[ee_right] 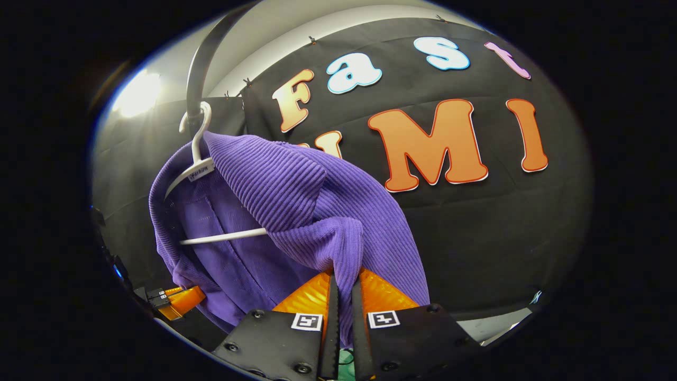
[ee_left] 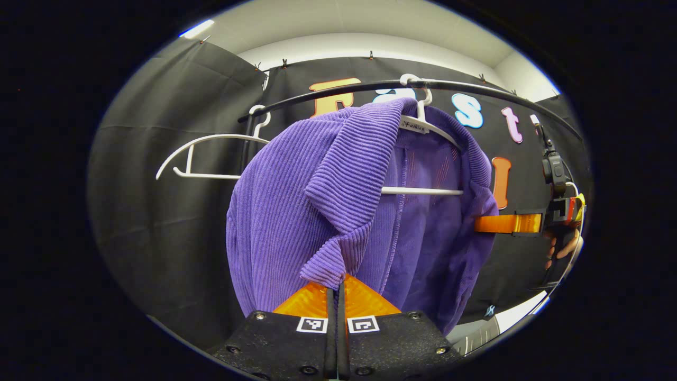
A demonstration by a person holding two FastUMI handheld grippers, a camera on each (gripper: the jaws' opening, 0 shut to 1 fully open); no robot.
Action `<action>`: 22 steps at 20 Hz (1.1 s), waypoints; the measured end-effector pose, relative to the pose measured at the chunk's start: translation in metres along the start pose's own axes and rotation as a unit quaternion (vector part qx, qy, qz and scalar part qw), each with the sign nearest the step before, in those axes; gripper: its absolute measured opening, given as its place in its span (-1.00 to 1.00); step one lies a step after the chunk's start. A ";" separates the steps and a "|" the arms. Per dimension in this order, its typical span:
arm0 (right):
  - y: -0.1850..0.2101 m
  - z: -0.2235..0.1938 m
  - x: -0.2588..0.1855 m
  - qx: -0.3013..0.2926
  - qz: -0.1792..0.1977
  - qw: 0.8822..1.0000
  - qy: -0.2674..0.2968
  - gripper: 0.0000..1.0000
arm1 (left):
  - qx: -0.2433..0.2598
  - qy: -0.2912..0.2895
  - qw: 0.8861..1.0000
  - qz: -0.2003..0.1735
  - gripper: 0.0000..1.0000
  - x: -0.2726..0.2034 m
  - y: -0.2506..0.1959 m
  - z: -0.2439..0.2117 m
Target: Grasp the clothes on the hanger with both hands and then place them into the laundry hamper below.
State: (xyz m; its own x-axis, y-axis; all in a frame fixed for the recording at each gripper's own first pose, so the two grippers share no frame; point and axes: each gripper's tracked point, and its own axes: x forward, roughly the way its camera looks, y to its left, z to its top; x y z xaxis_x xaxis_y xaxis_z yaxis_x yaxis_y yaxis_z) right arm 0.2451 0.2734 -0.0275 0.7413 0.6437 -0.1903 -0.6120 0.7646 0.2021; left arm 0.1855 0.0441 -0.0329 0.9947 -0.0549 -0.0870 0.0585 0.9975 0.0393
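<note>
Left gripper view: my left gripper has its orange fingers pinched nearly together on a folded front edge of the purple ribbed garment. The garment drapes over a white hanger hooked on the black rail, near the rail's middle; an empty white hanger hangs toward the rail's left end. My right gripper shows at the garment's far edge.

Right gripper view: my right gripper clamps a fold of the same garment (cloth runs down between the fingers).

I judge both grasps made; next comes lifting the cloth off the hanger's shoulders, then lowering it toward the hamper.
</note>
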 end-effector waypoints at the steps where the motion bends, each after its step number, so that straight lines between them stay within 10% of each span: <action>1: -0.002 0.003 0.002 0.011 -0.001 1.000 -0.002 -0.63 | -0.005 0.001 1.000 -0.005 -1.00 -0.003 0.003 0.000; 11: -0.026 0.064 -0.012 0.150 0.035 0.987 -0.039 -0.71 | -0.021 -0.066 0.998 -0.012 -1.00 -0.053 0.060 0.087; 12: -0.025 0.072 -0.012 0.157 0.044 0.986 -0.041 -0.98 | -0.024 -0.071 0.997 -0.008 -1.00 -0.055 0.068 0.097; 14: -0.027 0.085 -0.010 0.176 0.059 0.981 -0.049 -0.71 | -0.024 -0.084 0.996 0.003 -1.00 -0.059 0.084 0.118; 17: -0.035 0.108 -0.009 0.208 0.074 0.973 -0.068 -0.98 | -0.018 -0.113 0.993 0.015 -1.00 -0.064 0.107 0.151; 22: -0.047 0.137 -0.006 0.221 0.084 0.968 -0.088 -0.72 | -0.002 -0.133 0.991 0.031 -1.00 -0.045 0.130 0.182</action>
State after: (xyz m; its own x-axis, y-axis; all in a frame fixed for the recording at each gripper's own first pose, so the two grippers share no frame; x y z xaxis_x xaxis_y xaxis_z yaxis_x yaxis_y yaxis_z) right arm 0.3068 0.2287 0.0954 0.7013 0.7118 0.0396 -0.5792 0.5366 0.6137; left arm 0.1636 0.1679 0.1573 0.9834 -0.0030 0.1814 -0.0030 0.9994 0.0332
